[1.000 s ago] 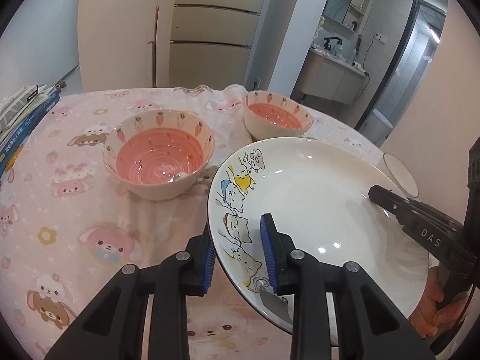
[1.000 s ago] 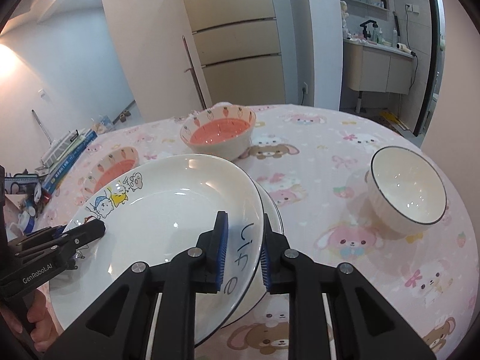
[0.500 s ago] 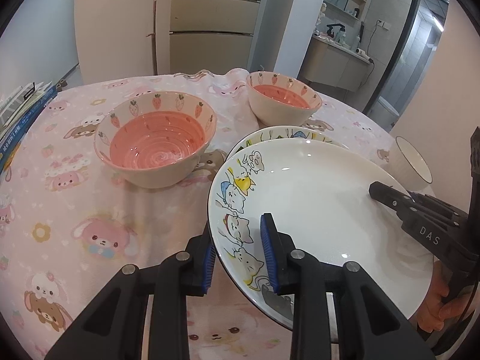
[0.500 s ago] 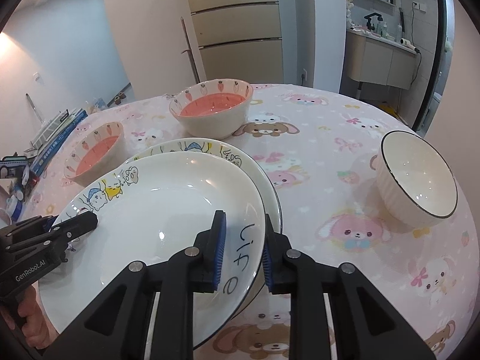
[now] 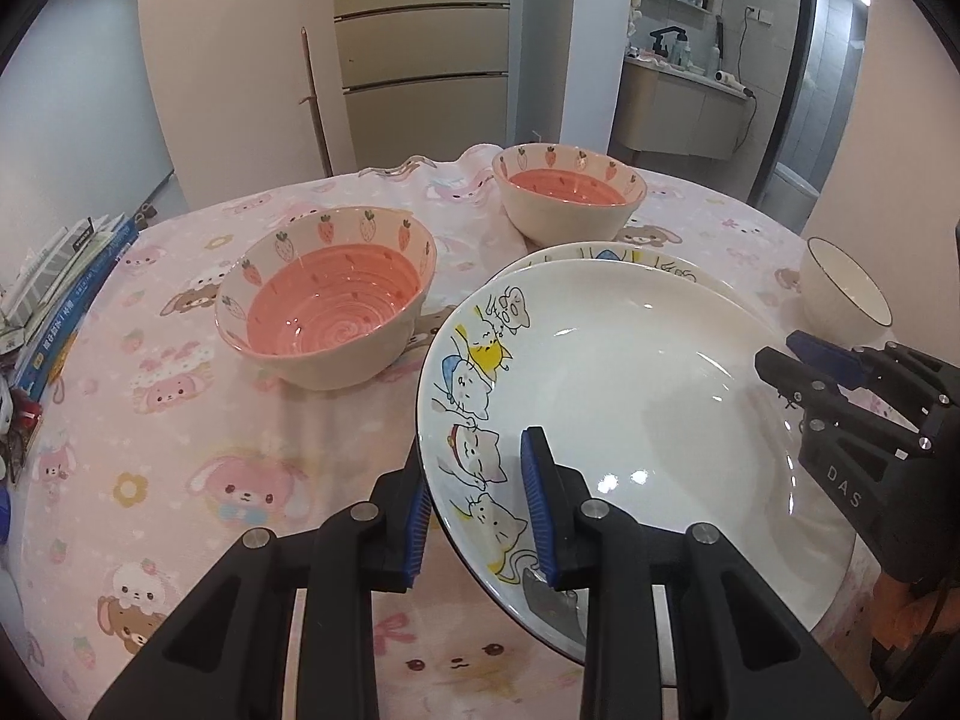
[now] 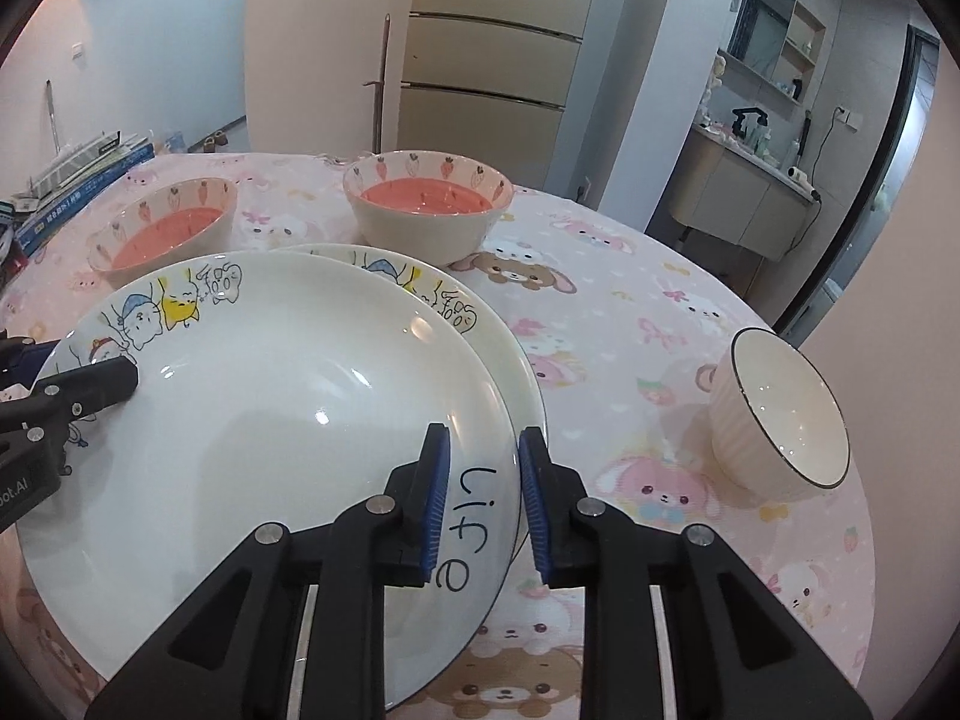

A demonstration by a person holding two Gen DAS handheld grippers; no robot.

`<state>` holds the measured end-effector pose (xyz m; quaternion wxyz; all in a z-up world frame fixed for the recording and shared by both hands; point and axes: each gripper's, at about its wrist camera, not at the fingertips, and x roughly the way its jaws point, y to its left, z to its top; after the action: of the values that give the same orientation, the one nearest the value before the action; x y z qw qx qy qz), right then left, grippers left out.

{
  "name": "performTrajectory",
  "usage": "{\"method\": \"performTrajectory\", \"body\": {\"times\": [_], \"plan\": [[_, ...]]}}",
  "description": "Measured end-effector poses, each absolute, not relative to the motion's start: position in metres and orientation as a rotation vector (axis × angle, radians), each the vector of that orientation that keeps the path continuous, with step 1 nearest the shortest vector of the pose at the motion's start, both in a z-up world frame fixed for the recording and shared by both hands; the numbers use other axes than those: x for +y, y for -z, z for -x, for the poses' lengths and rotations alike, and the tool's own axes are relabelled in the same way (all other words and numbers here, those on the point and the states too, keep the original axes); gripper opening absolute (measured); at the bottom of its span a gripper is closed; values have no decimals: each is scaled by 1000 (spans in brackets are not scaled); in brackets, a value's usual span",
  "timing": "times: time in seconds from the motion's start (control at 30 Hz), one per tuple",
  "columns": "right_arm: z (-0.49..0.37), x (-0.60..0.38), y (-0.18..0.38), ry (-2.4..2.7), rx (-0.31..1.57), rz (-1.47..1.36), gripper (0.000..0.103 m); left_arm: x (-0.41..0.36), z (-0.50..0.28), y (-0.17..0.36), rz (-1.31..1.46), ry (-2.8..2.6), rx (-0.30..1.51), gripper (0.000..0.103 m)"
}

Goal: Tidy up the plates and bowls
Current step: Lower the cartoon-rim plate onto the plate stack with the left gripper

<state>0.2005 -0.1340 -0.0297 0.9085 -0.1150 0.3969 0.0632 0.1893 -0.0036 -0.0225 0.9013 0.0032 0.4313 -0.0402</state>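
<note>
Pink cartoon cloth covers the table (image 5: 180, 468), with a fridge (image 5: 420, 72) behind its far edge. Your white plate (image 5: 630, 396), cats along one rim and "life" on the other, hangs over a second plate (image 6: 498, 336) near the table's middle, lower than half a second ago. Two carrot bowls (image 5: 327, 300) (image 5: 567, 198) sit toward the far edge, a white bowl (image 6: 780, 408) by the right edge. Your left gripper (image 5: 477, 507) and right gripper (image 6: 483, 501) each clamp the plate's rim.
</note>
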Motion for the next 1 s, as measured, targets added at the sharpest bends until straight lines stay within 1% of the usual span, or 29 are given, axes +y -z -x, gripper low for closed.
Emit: {"method": "performTrajectory", "body": {"times": [0.37,0.53,0.57,0.6,0.67,0.87,0.9,0.93,0.97,1.0], "plan": [[-199,-133,28,-118,806,265,22,1,-192,28,52,72,874,30],[-203,-136,30,-130,838,239,22,3,-194,28,60,81,891,32],[-204,-137,31,-134,840,231,22,3,-194,27,64,83,896,38],[-204,-138,31,-139,842,222,22,4,-194,27,68,83,900,55],[-205,-141,30,-150,849,196,22,6,-193,26,90,91,897,78],[-209,-152,28,-190,875,105,21,12,-188,15,114,87,873,78],[-210,-154,28,-198,880,84,21,14,-188,14,115,80,875,73],[-211,-157,27,-206,886,63,21,15,-188,13,116,79,876,63],[-213,-160,27,-215,892,39,21,16,-188,12,116,78,886,48],[-214,-164,27,-225,898,11,21,18,-189,12,127,91,899,40]]}}
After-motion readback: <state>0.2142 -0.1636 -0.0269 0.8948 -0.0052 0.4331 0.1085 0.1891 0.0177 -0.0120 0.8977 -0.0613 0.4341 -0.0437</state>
